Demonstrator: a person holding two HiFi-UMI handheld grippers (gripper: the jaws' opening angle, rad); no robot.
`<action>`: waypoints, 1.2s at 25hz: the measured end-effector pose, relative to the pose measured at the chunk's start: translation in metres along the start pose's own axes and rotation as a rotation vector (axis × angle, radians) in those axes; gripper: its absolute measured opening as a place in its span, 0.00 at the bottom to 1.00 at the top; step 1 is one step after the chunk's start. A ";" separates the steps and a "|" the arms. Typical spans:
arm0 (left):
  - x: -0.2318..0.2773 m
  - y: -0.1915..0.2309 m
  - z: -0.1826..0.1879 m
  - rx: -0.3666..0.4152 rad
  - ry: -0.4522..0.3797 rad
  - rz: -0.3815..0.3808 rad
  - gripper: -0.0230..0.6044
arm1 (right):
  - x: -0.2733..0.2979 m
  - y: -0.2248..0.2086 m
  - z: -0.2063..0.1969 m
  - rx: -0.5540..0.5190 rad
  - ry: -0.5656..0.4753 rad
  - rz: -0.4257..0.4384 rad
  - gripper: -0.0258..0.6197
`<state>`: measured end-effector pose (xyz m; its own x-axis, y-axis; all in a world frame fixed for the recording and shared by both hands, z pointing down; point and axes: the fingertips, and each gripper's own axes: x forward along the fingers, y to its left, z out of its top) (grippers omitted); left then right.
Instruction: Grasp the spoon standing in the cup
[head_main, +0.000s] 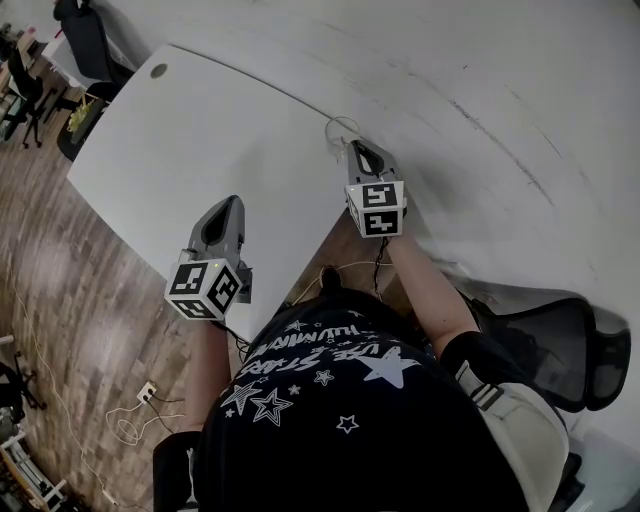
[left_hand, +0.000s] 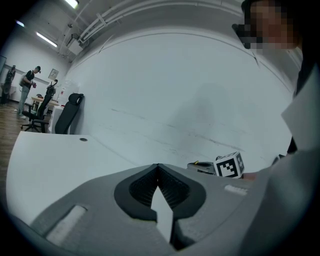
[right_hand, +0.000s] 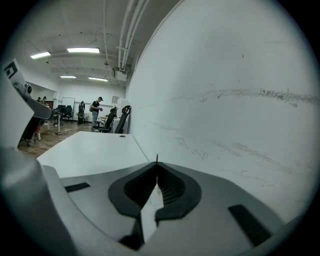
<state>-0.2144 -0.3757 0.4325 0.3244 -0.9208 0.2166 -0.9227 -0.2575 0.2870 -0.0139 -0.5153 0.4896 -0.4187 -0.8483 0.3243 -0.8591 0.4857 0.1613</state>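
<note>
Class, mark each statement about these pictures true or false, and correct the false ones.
1. The table is white. True.
2. The left gripper has its jaws closed with nothing between them. True.
3. The right gripper has its jaws wide apart. False: they are closed, and a thin dark sliver pokes up from between the tips.
4. The person's shirt is plain red. False: it is black with white stars.

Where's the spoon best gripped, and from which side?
Its thin handle, high up, coming level from the person's side: a narrow upright sliver, apparently the spoon, sits pinched in the right gripper's shut tongs.
</note>
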 end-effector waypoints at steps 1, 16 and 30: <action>-0.004 0.000 0.000 0.000 -0.003 -0.002 0.05 | -0.004 0.000 0.003 0.001 -0.006 -0.007 0.06; -0.074 -0.006 -0.011 -0.016 -0.020 -0.064 0.05 | -0.085 0.021 0.052 0.028 -0.135 -0.107 0.06; -0.112 -0.008 -0.048 -0.049 0.061 -0.201 0.05 | -0.162 0.071 0.023 0.055 -0.098 -0.200 0.06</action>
<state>-0.2330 -0.2559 0.4508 0.5147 -0.8323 0.2060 -0.8272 -0.4187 0.3748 -0.0141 -0.3478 0.4266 -0.2626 -0.9442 0.1987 -0.9416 0.2957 0.1610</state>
